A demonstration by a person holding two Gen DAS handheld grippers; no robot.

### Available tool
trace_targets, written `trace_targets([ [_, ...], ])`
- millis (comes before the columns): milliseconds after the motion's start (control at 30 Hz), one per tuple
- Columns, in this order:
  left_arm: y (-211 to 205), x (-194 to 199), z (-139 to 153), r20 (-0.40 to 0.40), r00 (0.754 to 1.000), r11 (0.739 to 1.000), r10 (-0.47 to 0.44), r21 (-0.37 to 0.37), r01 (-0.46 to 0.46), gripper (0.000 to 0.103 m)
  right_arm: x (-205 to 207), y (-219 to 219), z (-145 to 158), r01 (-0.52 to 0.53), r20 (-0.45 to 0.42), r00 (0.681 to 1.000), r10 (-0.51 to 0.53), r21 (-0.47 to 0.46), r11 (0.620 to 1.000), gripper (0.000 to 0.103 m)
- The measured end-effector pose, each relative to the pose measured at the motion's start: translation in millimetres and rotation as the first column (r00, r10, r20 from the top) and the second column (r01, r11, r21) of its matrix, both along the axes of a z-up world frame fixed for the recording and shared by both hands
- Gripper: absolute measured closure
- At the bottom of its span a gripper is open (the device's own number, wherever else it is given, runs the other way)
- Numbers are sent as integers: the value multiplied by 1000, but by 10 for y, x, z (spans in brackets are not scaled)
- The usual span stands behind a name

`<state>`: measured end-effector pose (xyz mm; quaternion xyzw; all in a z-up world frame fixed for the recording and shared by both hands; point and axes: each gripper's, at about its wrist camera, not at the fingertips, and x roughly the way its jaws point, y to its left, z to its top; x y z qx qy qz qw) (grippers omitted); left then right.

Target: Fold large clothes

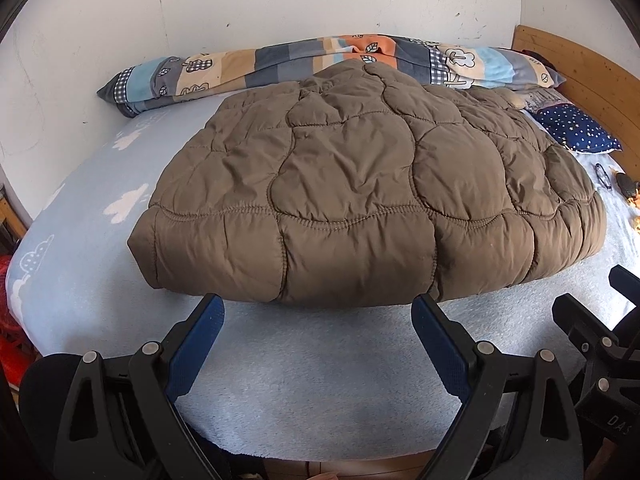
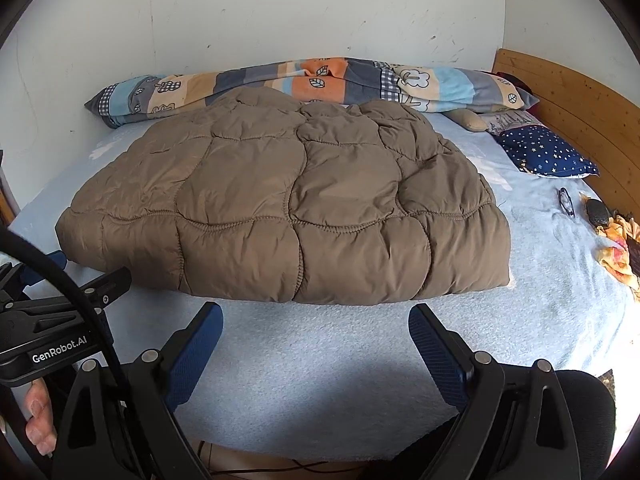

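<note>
pale blue fleece covered the bed (image 1: 100, 264), printed with white clouds along its left edge, and a scuffed white wall (image 1: 280, 0) rose behind it. a wooden headboard (image 1: 580, 76) closed the right end. a striped patchwork duvet (image 1: 320, 60) was rolled along the bed's far edge against the wall, and a navy star-print pillow (image 1: 576, 128) lay in the far right corner beside the headboard. the brown quilted coat (image 1: 360, 192) lay folded into a thick slab across the middle of the bed, its stitched hem facing the near edge.

the right wrist view showed more of the bed's right edge: a pair of glasses (image 2: 566, 200), a dark oval object (image 2: 598, 212) and a crumpled yellow-and-orange cloth (image 2: 616, 252), all well apart from the coat (image 2: 288, 208). it also caught the left device's black body at the lower left, with fingers (image 2: 38, 420) of the person's hand beneath it. the left wrist view showed the cloud print clearly and only a sliver of that clutter.

the left gripper (image 1: 318, 316) hovered over the near edge with its blue-padded jaws spread wide, tips just short of the coat's hem and gripping nothing. the right gripper (image 2: 316, 324) was level beside it, jaws equally wide, likewise empty and near the hem.
</note>
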<state>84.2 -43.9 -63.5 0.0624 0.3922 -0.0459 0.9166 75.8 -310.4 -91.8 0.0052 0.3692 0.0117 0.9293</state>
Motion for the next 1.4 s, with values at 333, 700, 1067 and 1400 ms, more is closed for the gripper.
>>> trace_targets([
  [333,7,5,9,-8,1000,1000,7,6,-7,9,-10,-42,11,3,0,1000,-3,1,1000,7],
  [700,-202,82,164,-1,1000,980,-12,199,12,9,-20,-134,16,27,-3,1000,-27,17,999,7],
  [1067,-204,-33,317,82,996,978,-33,207,15,9,-37,-221,30,48,5,999,-48,25,999,7],
  [1400,-214,-74,353,95,995,977,-44,213,23,9,-39,-227,24,57,1,998,-57,11,998,7],
])
